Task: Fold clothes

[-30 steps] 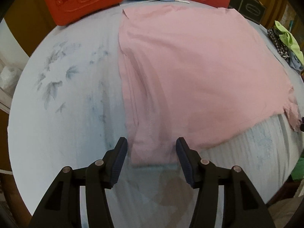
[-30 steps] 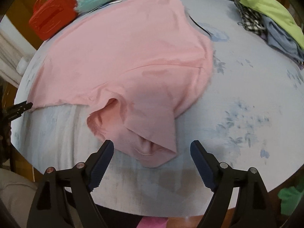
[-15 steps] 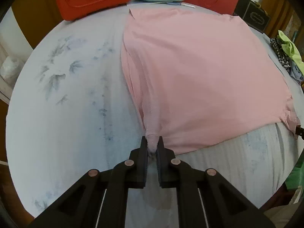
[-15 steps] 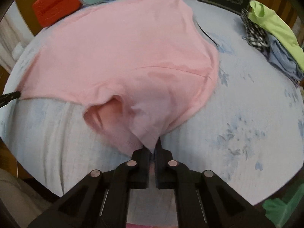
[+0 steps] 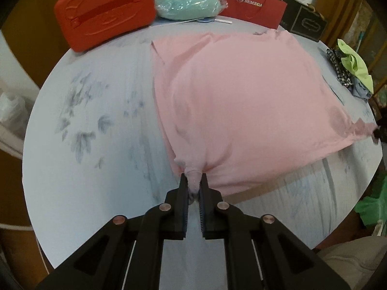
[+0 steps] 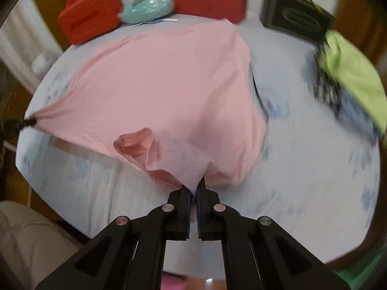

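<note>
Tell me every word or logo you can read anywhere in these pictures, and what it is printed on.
"BEMEGA": white letters beside a round logo on the red paper bag.
Black box: a framed emblem, too small to read.
Red case: embossed shapes only, no legible text.
The right wrist view is too blurred to read anything.

A second ago both grippers were held open just short of the pink shirt. The left gripper has since been closed on the near corner and the right gripper on the sleeve hem. The cloth has been lifted, billowing, its far edge drawn down from the frame's top.
</note>
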A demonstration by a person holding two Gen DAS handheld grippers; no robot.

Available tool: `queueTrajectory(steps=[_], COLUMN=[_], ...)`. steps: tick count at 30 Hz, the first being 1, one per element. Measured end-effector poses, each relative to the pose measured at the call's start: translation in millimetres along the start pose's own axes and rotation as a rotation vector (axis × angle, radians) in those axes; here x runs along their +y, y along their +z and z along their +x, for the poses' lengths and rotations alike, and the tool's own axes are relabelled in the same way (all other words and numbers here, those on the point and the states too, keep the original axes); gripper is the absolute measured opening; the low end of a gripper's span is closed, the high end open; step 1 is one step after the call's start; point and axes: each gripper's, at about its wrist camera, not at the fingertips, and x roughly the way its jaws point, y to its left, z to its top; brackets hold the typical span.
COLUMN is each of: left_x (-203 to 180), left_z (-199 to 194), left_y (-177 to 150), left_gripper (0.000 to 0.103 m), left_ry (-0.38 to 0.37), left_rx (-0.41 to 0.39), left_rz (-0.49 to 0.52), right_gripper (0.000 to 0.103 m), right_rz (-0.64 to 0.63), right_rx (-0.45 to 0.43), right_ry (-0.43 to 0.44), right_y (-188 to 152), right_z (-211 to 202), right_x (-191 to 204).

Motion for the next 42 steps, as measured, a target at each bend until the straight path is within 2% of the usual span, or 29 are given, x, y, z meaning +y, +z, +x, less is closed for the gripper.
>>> queueTrajectory(steps=[5, 7, 8, 9, 11, 14, 15, 17, 20, 24, 28, 30, 31, 32, 33, 34, 35, 37, 39, 41, 42], left_x=[23, 32, 37, 44, 56, 71, 72, 74, 71, 67, 58, 51, 47, 43, 39, 35, 34, 36, 40, 36, 35], left_z=[29, 49, 58, 69, 76, 77, 74, 71, 76, 92, 113, 113, 112, 111, 113, 115, 115, 116, 117, 118, 118], left_y=[63, 93, 105, 118, 129, 133, 124, 108, 78, 54, 47, 45, 44, 43, 43, 42, 42, 43, 43, 45, 46], left_gripper=[0.006, 0.010, 0.015, 0.030, 0.043, 0.046, 0.053, 0.056, 0.056, 0.056, 0.056, 0.055, 0.050, 0.026, 0.008, 0.008, 0.006, 0.005, 0.005, 0.007, 0.009], left_ry=[-0.018, -0.003, -0.007, 0.009, 0.042, 0.052, 0.046, 0.046, 0.044, 0.034, 0.044, 0.014, 0.009, 0.004, 0.027, 0.050, 0.048, 0.042, 0.037, 0.050, 0.056], left_rx=[0.010, 0.023, 0.029, 0.040, 0.030, 0.007, -0.004, -0.012, 0.012, 0.044, 0.087, 0.072, 0.069, 0.066, 0.073, 0.079, 0.085, 0.107, 0.119, 0.130, 0.136], left_rz=[0.007, -0.017, -0.027, -0.047, -0.084, -0.123, -0.125, -0.126, -0.133, -0.165, -0.177, -0.183, -0.179, -0.175, -0.166, -0.156, -0.139, -0.141, -0.151, -0.128, -0.116], right_gripper=[0.003, 0.004, 0.011, 0.016, 0.050, 0.051, 0.052, 0.052, 0.052, 0.052, 0.054, 0.066, 0.067, 0.067, 0.067, 0.051, 0.006, 0.002, 0.002, 0.004, 0.006], right_rz=[-0.122, -0.122, -0.109, -0.092, -0.060, 0.023, 0.042, 0.077, 0.128, 0.183, 0.203, 0.192, 0.183, 0.174, 0.165, 0.151, 0.131, 0.105, 0.136, 0.160, 0.147], right_rx=[0.015, 0.015, 0.010, 0.000, -0.021, -0.057, -0.065, -0.067, -0.027, 0.033, 0.035, 0.029, 0.024, 0.020, 0.026, 0.048, 0.074, 0.116, 0.122, 0.143, 0.183], right_ry=[-0.036, -0.037, -0.039, -0.060, -0.115, -0.104, -0.092, -0.067, -0.029, 0.006, 0.028, 0.035, 0.040, 0.045, 0.049, 0.036, 0.005, -0.053, -0.095, -0.133, -0.151], right_y=[77, 109, 126, 140, 152, 152, 144, 122, 80, 42, 31, 33, 35, 36, 38, 39, 39, 41, 43, 43, 42], right_z=[15, 31, 40, 47, 53, 47, 43, 37, 43, 63, 78, 83, 86, 89, 94, 99, 103, 107, 101, 101, 107], right_x=[-17, -28, -35, -42, -54, -74, -77, -85, -95, -104, -106, -104, -102, -101, -99, -96, -94, -91, -105, -120, -123])
